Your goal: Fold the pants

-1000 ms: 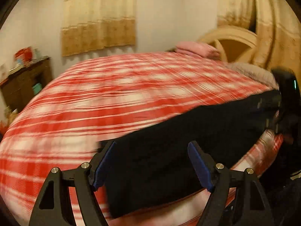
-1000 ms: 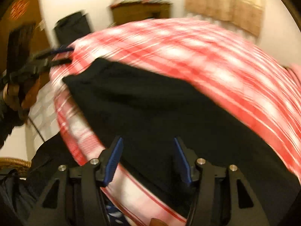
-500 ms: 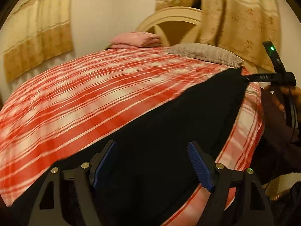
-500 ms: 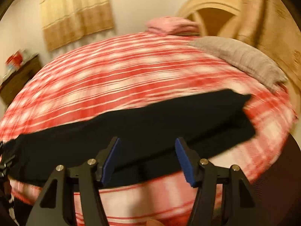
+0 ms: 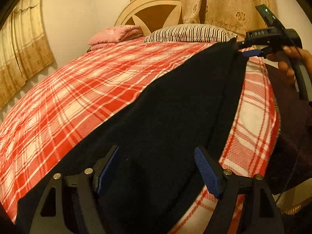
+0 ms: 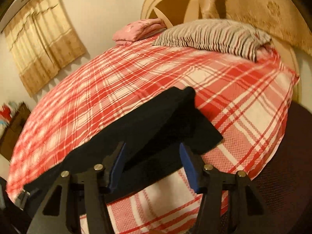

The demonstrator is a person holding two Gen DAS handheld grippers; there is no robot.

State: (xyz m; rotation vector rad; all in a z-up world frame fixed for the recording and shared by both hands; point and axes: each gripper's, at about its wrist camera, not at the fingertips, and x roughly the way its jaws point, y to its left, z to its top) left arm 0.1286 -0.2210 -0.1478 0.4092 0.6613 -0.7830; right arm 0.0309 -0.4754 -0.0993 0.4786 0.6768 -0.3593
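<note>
Left gripper (image 5: 157,170) fingers spread wide, holding nothing, black pants (image 5: 165,120) lying flat beneath and between them. Right gripper (image 6: 153,164) fingers also wide, over the pants' far end. Pants stretched along the near edge of the plaid bed (image 5: 81,78).

Right tool (image 6: 153,165) open, blue pads spread wide over the near end of the black pants (image 6: 148,128). Pants lie stretched along the near edge of the bed, on the red-white plaid bedspread (image 6: 224,89); far-end corner looks doubled over. Striped pillow (image 6: 210,35) and folded pink cloth (image 6: 140,30) at the cream headboard (image 6: 167,2). Beige curtain (image 6: 42,44) on wall.
</note>
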